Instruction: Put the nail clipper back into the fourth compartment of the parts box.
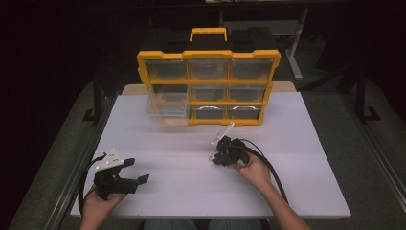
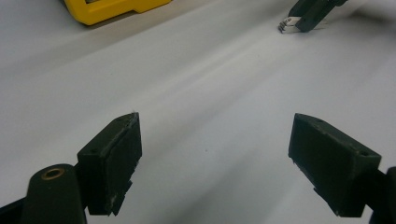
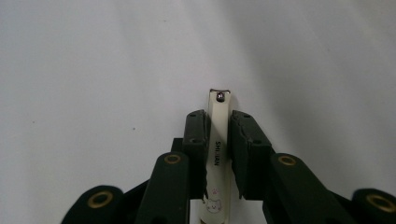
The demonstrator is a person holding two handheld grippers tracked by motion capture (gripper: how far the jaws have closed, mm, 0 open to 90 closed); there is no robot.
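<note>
The right gripper [image 3: 217, 133] pinches a nail clipper [image 3: 218, 140] lying on the white table [image 1: 191, 187], probably touching it, so it should squeeze firmly before lifting, while the left gripper [image 2: 215, 163] waits, jaws spread wide.

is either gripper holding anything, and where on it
The right gripper is shut on a nail clipper, clamped across its long sides near the head. The left gripper is open, holding nothing.

A yellow drawer organiser [image 1: 208, 86] stands at the far side of the white table [image 1: 306, 182].
</note>
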